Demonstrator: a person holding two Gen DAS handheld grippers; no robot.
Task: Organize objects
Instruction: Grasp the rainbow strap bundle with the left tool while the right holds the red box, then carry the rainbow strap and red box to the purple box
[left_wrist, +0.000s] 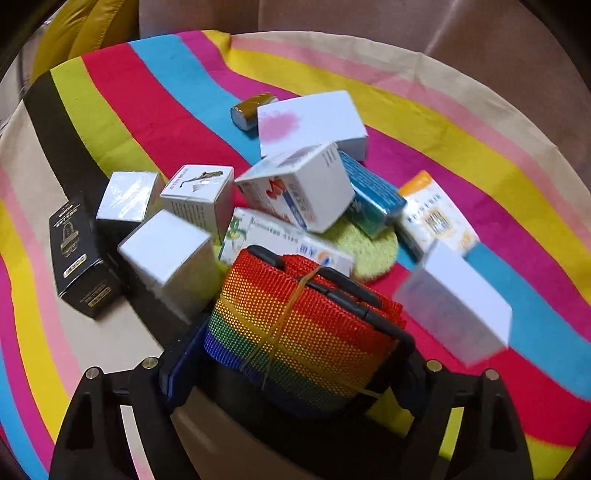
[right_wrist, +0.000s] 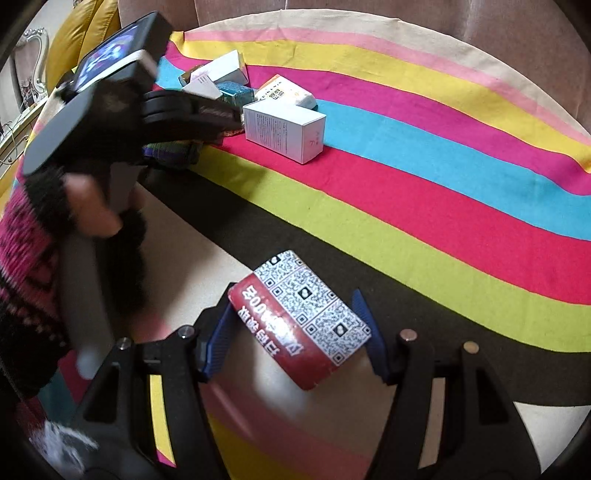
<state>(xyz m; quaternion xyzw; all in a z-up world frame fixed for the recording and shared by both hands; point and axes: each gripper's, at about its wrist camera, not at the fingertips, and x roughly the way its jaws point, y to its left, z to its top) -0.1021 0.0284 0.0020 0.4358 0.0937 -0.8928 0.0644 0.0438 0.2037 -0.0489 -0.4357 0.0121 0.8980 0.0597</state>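
Note:
My left gripper (left_wrist: 291, 354) is shut on a rolled rainbow strap (left_wrist: 303, 332) bound with a rubber band, held just above the striped cloth in front of a pile of small boxes (left_wrist: 295, 188). My right gripper (right_wrist: 295, 336) is shut on a red box with QR codes (right_wrist: 303, 317), held low over the cloth's beige and black stripes. In the right wrist view the left gripper (right_wrist: 207, 118) and the gloved hand holding it reach toward the pile.
The pile holds several white boxes, a black box (left_wrist: 79, 254), a teal pack (left_wrist: 373, 195), an orange-white pack (left_wrist: 436, 218), a green fuzzy pad (left_wrist: 369, 247) and a brown roll (left_wrist: 253, 109). A white box (left_wrist: 454, 299) (right_wrist: 286, 129) stands apart. Sofa backs rise behind.

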